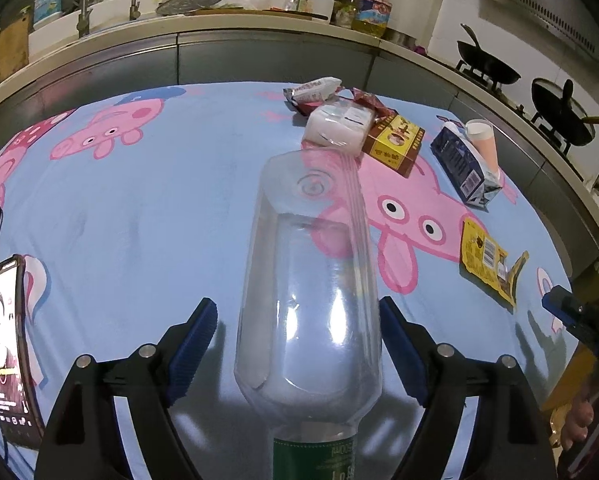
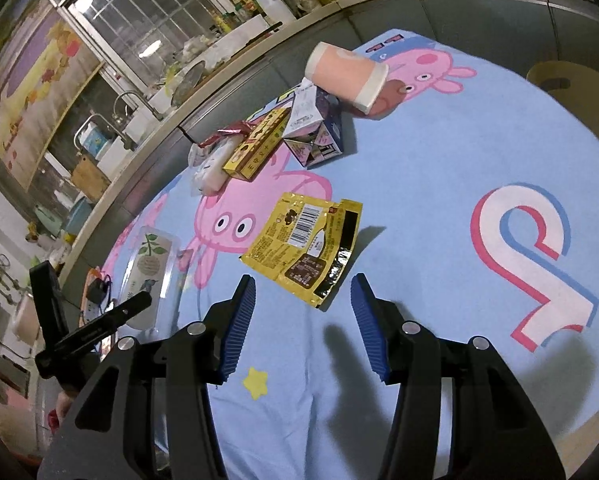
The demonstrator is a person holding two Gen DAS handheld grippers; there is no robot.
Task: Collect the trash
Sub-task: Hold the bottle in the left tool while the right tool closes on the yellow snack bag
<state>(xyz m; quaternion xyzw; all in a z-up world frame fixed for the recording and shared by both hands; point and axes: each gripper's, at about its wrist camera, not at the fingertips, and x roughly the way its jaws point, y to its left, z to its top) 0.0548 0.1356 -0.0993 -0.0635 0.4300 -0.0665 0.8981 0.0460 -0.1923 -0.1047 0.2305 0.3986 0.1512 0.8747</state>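
Straddling a clear plastic bottle [image 1: 307, 300] at lower centre of the left view, your left gripper [image 1: 299, 344] has its ribbed blue pads apart, the right one seemingly touching the smooth wall, the left standing clear, so nothing is clamped. Your right gripper [image 2: 303, 328] hangs with fingers apart and empty just below a crinkled yellow foil wrapper [image 2: 303, 248], apparently lined up for it. Heaped toward the upper middle on the cartoon-print blue cloth [image 2: 419, 200] lie a carton [image 2: 319, 128], a paper cup [image 2: 347, 76] and a brown box [image 2: 259, 144], awaiting collection.
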